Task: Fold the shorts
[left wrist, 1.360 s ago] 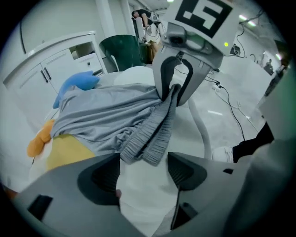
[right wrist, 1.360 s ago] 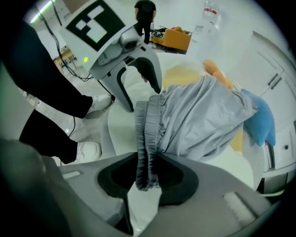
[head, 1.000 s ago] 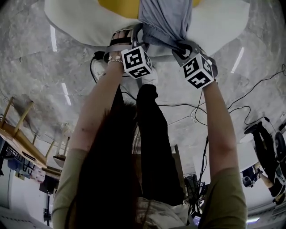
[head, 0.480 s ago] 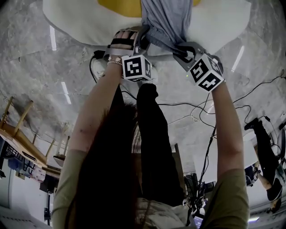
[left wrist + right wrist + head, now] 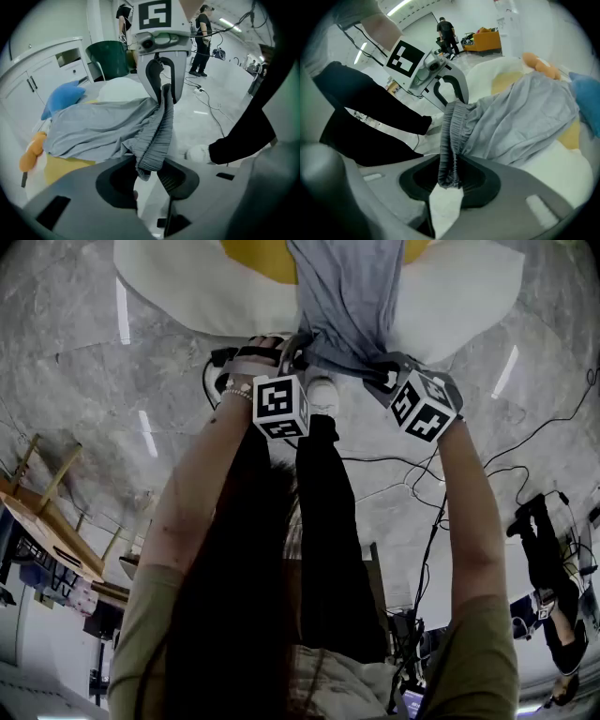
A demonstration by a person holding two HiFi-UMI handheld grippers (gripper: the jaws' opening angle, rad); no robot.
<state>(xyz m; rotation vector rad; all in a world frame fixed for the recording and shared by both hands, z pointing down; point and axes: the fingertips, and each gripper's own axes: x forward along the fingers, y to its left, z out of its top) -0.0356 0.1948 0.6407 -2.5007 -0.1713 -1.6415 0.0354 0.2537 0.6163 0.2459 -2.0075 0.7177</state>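
Left gripper (image 5: 292, 345) was closing its jaws on one end of the waistband (image 5: 157, 136) of the shorts (image 5: 347, 287), with the fabric pinched between the pads. My right gripper (image 5: 380, 371) held the other end in a narrow clamp. Between them the waistband hung bunched, just off the near edge of the white cushion (image 5: 178, 287) and over the floor (image 5: 75, 381). The rest of the shorts lay on the cushion, across its yellow middle. My leg (image 5: 323, 521) and shoe (image 5: 322, 390) stood right under the grippers, near that edge. The floor lay open to my left; cables (image 5: 506, 442) trailed on my right, well apart. A blue toy (image 5: 63, 98) and an orange one (image 5: 30, 157) lay beside the shorts. A green bin (image 5: 110, 58) and cabinets (image 5: 42, 70) stood beyond the cushion.
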